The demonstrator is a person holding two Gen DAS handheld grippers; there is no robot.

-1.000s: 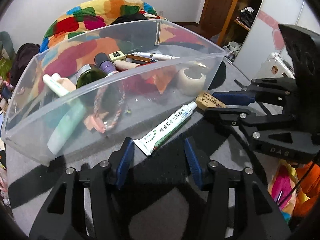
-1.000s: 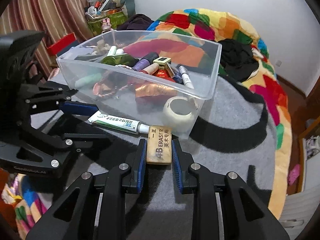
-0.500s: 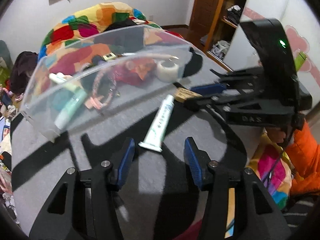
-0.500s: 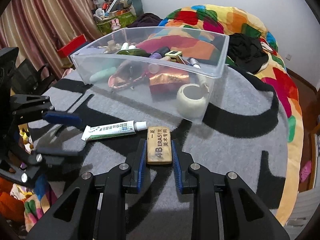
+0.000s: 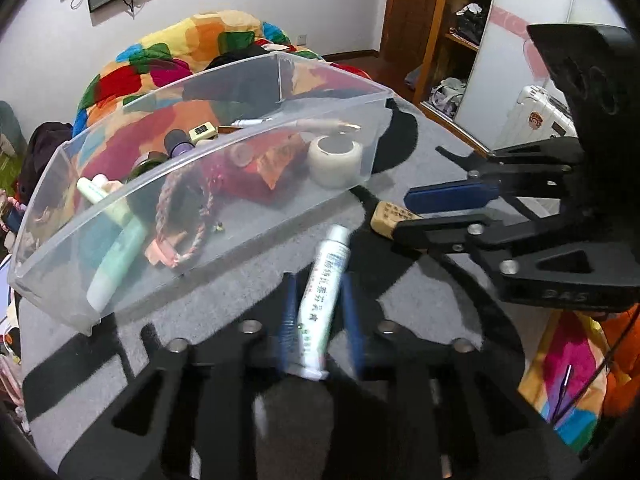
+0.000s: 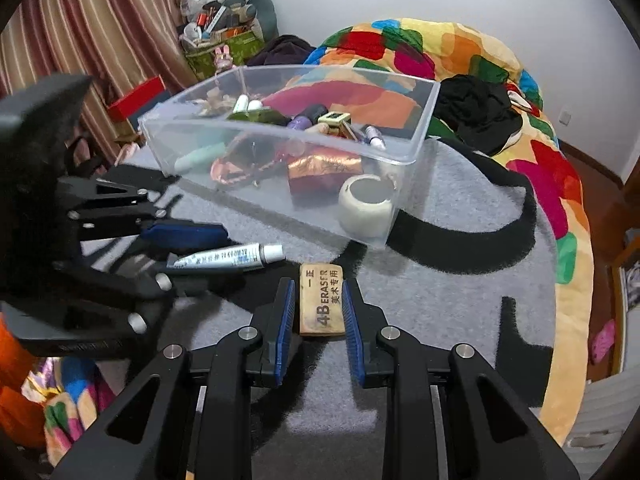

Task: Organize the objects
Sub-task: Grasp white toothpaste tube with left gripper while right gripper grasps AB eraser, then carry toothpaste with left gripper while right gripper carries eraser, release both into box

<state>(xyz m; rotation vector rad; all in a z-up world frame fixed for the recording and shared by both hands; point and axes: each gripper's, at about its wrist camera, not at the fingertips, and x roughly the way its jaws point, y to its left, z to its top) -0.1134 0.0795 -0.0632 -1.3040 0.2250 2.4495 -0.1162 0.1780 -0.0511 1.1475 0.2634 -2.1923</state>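
1. Left gripper (image 5: 318,312) – jaws closing around the tube (image 5: 322,300), its cap toward 12 o'clock.
2. Right gripper (image 6: 319,312) – clamps the eraser (image 6: 322,299) on the rug (image 6: 440,272), bin (image 6: 416,152) at 12 o'clock.

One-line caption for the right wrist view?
Right gripper clamps the 4B eraser on grey felt before the clear bin.

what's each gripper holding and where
Right gripper: eraser, by its long sides. Left gripper: jaws closing around the tube, at its flat tail end.
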